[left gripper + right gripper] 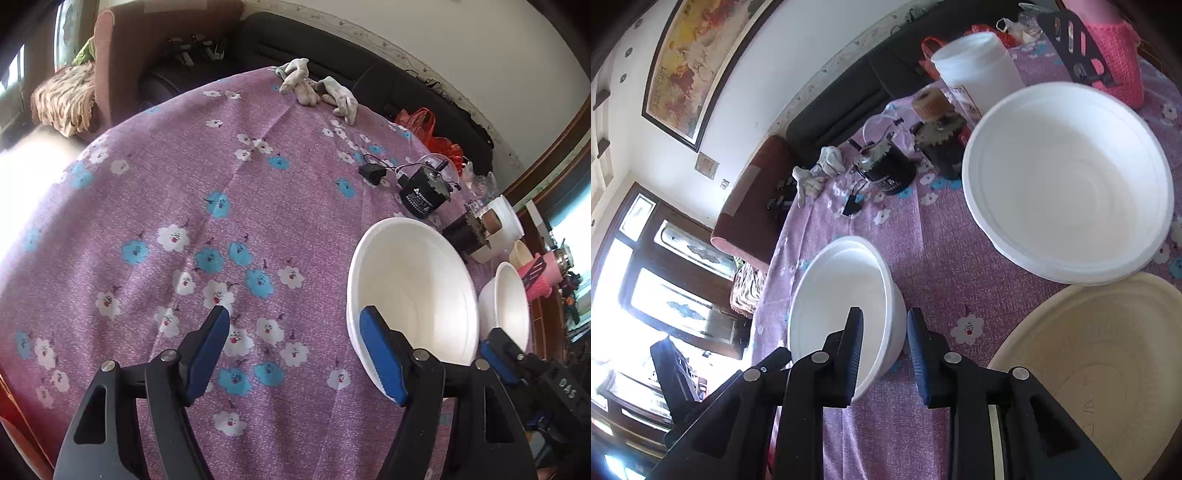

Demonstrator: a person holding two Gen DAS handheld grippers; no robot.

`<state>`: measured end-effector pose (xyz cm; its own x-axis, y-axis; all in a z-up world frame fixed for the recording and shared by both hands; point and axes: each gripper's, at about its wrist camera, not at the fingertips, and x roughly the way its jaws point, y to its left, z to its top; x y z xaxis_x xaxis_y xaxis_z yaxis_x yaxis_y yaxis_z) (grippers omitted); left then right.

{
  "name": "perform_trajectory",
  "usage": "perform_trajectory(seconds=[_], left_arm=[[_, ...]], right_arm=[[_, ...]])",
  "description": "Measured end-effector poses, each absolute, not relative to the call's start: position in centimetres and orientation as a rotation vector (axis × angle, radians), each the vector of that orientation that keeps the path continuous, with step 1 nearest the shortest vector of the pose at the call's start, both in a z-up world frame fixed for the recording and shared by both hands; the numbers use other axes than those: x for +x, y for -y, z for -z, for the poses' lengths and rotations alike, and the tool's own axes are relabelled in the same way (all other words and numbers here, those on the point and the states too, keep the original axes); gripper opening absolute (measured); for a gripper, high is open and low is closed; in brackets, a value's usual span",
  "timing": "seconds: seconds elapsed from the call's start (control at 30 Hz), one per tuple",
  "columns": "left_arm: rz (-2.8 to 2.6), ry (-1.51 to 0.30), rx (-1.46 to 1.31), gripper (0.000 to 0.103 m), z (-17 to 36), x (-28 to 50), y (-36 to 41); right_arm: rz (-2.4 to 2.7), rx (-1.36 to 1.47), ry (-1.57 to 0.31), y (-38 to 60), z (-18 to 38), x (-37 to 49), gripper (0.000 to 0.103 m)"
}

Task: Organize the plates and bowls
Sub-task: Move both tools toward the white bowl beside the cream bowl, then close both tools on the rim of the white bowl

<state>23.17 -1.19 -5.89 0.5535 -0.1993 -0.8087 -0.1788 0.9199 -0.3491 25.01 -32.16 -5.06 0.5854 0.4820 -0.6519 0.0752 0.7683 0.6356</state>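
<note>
A large white bowl [413, 288] sits on the purple flowered tablecloth [221, 221], with a small white bowl [506, 306] to its right. My left gripper [299, 350] is open; its right finger [380, 354] lies against the large bowl's near rim, its left finger over bare cloth. In the right wrist view my right gripper [884, 354] straddles the small white bowl's [842, 295] near wall, one finger inside, one outside, with a gap around the wall. The large bowl [1067, 177] is beyond, and a cream plate [1108, 365] lies at the lower right.
Black motors with gears [421, 192] [886, 170], a white tub [979, 66], a pink knitted item [1115, 55] and grey gloves [317, 92] crowd the table's far side. A dark sofa [332, 48] and a brown chair [122, 55] stand behind it.
</note>
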Motion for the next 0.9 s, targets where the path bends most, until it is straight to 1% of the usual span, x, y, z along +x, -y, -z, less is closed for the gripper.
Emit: perform_trajectory(seconds=[0.2, 0.33, 0.6, 0.7, 0.73, 0.8, 0.87, 0.9], left_arm=[[0.123, -0.978, -0.504, 0.073, 5.4, 23.2, 1.2], [0.117, -0.996, -0.490, 0.073, 5.6, 23.2, 1.4], [0.216, -1.009, -0.587, 0.075, 6.0, 23.3, 1.6], [0.231, -0.978, -0.604, 0.074, 6.0, 23.3, 1.8], [0.228, -0.969, -0.603, 0.072, 6.0, 23.3, 1.8], [0.236, -0.972, -0.611, 0.053, 6.3, 23.6, 2.0], [0.252, -0.992, -0.632, 0.046, 6.8, 23.9, 2.0], [0.257, -1.003, -0.640, 0.045, 7.1, 24.1, 2.0]], right_arm=[[-0.273, 0.686, -0.926, 31.8, 5.5, 25.1, 0.029], [-0.278, 0.692, -0.926, 31.8, 5.6, 25.0, 0.029], [-0.281, 0.698, -0.935, 31.8, 5.9, 25.1, 0.029], [-0.287, 0.699, -0.933, 31.7, 5.8, 25.1, 0.029], [-0.287, 0.700, -0.931, 31.7, 5.8, 25.1, 0.029], [-0.286, 0.702, -0.929, 31.8, 5.8, 25.1, 0.029], [-0.285, 0.707, -0.934, 31.8, 6.0, 25.2, 0.029], [-0.284, 0.709, -0.936, 31.8, 6.0, 25.1, 0.029]])
